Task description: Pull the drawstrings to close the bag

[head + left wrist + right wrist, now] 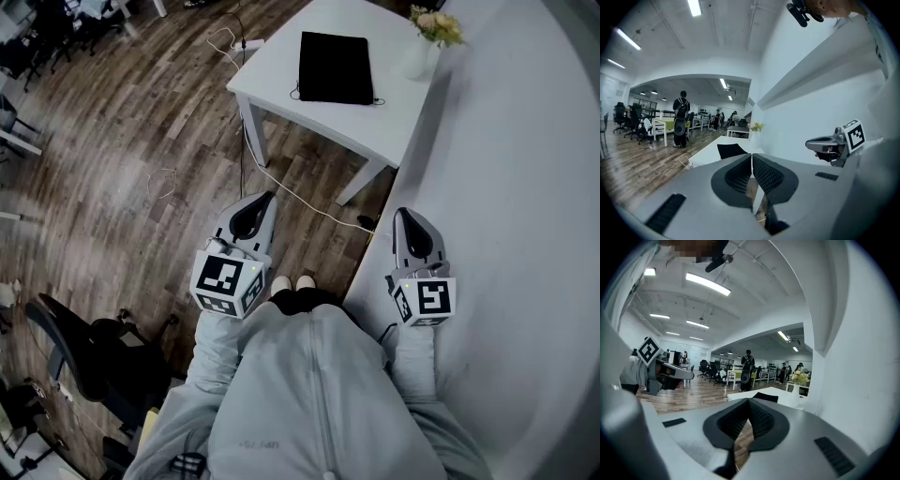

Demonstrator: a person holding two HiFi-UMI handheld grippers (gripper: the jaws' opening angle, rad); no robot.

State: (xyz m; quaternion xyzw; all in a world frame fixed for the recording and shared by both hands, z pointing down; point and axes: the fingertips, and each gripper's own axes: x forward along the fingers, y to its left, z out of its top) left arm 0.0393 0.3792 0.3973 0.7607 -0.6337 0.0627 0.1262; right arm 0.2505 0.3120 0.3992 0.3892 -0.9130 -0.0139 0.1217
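A flat black bag (336, 67) lies on a small white table (281, 84) some way ahead, its drawstrings showing as thin loops at the near corners. The same bag (730, 150) (765, 397) shows small and distant in both gripper views. My left gripper (266, 202) hangs over the wood floor, well short of the table, jaws shut and empty. My right gripper (405, 217) is level with it beside the white wall, also shut with nothing between the pads. Each gripper sees the other: the right gripper (811, 143) and the left gripper (689, 376).
A vase of flowers (429, 36) stands at the table's far right corner. A white cable (300, 197) runs across the floor under the table. A black office chair (84, 347) is at my left. People stand (681, 119) among desks far off.
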